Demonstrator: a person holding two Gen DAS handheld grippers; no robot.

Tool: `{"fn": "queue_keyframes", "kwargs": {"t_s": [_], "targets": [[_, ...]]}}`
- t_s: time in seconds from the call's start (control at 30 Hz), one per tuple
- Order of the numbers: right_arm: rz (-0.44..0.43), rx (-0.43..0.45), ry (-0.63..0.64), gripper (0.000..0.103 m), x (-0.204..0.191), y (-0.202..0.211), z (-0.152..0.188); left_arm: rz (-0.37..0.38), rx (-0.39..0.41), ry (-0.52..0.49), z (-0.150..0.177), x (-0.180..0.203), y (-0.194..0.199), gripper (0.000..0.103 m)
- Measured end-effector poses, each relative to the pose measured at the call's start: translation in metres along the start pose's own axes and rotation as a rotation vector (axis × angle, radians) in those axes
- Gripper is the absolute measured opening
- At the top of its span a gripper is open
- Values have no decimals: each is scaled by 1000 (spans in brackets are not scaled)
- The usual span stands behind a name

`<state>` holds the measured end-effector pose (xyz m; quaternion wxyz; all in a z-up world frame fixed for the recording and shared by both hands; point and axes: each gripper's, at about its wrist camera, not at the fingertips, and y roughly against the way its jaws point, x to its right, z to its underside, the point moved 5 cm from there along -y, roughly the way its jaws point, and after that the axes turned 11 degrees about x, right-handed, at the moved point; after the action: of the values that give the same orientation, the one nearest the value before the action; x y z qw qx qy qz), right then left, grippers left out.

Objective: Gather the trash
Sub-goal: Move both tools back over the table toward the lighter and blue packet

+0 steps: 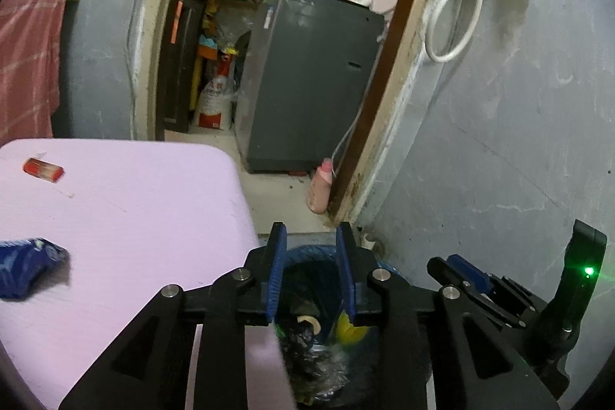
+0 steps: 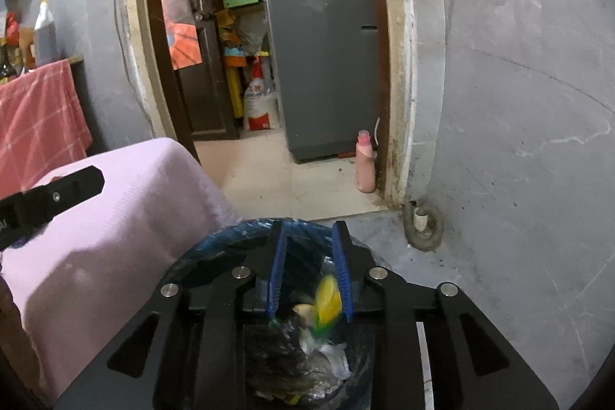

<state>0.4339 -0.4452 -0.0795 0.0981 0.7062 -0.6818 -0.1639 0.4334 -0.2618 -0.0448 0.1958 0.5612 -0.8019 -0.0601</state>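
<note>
The pink worktop [image 1: 127,202] fills the left half of the left wrist view, and the trash bin [image 2: 230,237] with its blue liner stands on the floor just beside the worktop's right edge, under both tools.

Both tools hover over the bin mouth. The left hand-held gripper [image 1: 312,275] has its jaws spread with nothing between them. The right hand-held gripper [image 2: 309,271] is likewise spread, and a blurred yellow-green wrapper [image 2: 326,302] shows between its jaws over the heap in the bin; whether it is falling or already lying there I cannot tell.

Two pieces remain on the worktop. The crumpled blue packet [image 1: 27,268] lies at about nine o'clock from the left hand-held gripper, near the left frame edge, its long axis running roughly left to right. The small red wrapper [image 1: 43,170] lies farther off at about ten o'clock, also set crosswise. Judging by position, the left hand-held gripper is nearer both, so the next reach probably swings leftward.
</note>
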Motion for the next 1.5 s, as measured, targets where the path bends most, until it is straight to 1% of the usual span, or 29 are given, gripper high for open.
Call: {"fn": "queue_keyframes", "kwargs": {"t_s": [0.03, 0.07, 0.1, 0.13, 0.2, 0.23, 0.3, 0.33, 0.37, 0.4, 0.43, 0.47, 0.5, 0.53, 0.6, 0.67, 0.73, 0.8, 0.97, 1.17, 1.33, 1.43, 1.5], "targets": [[-2, 8, -1, 25, -4, 2, -1, -6, 6, 0, -3, -3, 3, 26], [-5, 15, -2, 26, -7, 4, -3, -12, 15, 0, -6, -7, 7, 31], [-8, 22, -5, 29, -10, 6, -5, -18, 25, 1, -9, -10, 11, 36], [-15, 33, -10, 32, -14, 8, -8, -27, 36, 2, -13, -15, 16, 38], [-23, 54, -20, 49, -20, 13, -11, -39, 52, 7, -17, -23, 25, 44], [-28, 67, -22, 51, -23, 16, -14, -47, 58, 10, -20, -27, 29, 46], [-35, 82, -22, 54, -32, 21, -19, -65, 72, 17, -26, -37, 39, 55], [-37, 96, -26, 55, -37, 25, -23, -72, 79, 20, -28, -42, 44, 56], [-37, 107, -30, 62, -41, 27, -26, -81, 88, 22, -31, -48, 49, 60], [-39, 119, -32, 71, -45, 30, -29, -91, 95, 22, -34, -52, 53, 65], [-42, 138, -33, 73, -51, 35, -33, -100, 103, 21, -37, -57, 58, 68], [-43, 147, -31, 76, -56, 38, -36, -108, 112, 21, -40, -62, 64, 75], [-43, 154, -26, 77, -62, 42, -39, -115, 125, 22, -44, -68, 71, 80], [-43, 158, -25, 78, -65, 44, -41, -121, 137, 22, -47, -72, 77, 82], [-45, 184, -33, 84, -75, 54, -47, -139, 157, 17, -52, -81, 89, 90], [-46, 205, -32, 88, -84, 62, -53, -156, 169, 10, -57, -89, 101, 95], [-52, 221, -30, 94, -93, 70, -61, -180, 188, -3, -64, -98, 113, 96], [-64, 241, -32, 103, -104, 78, -69, -198, 194, -12, -68, -110, 122, 97], [-100, 257, -28, 103, -137, 90, -83, -278, 204, -24, -75, -147, 150, 97], [-162, 214, -18, 103, -184, 89, -82, -377, 194, -14, -73, -201, 179, 97], [-208, 159, -7, 103, -223, 82, -71, -460, 175, 2, -62, -243, 197, 97], [-234, 109, 12, 103, -248, 75, -59, -487, 150, 20, -57, -264, 199, 97], [-246, 59, 29, 103, -264, 65, -49, -509, 129, 33, -51, -276, 200, 97]]}}
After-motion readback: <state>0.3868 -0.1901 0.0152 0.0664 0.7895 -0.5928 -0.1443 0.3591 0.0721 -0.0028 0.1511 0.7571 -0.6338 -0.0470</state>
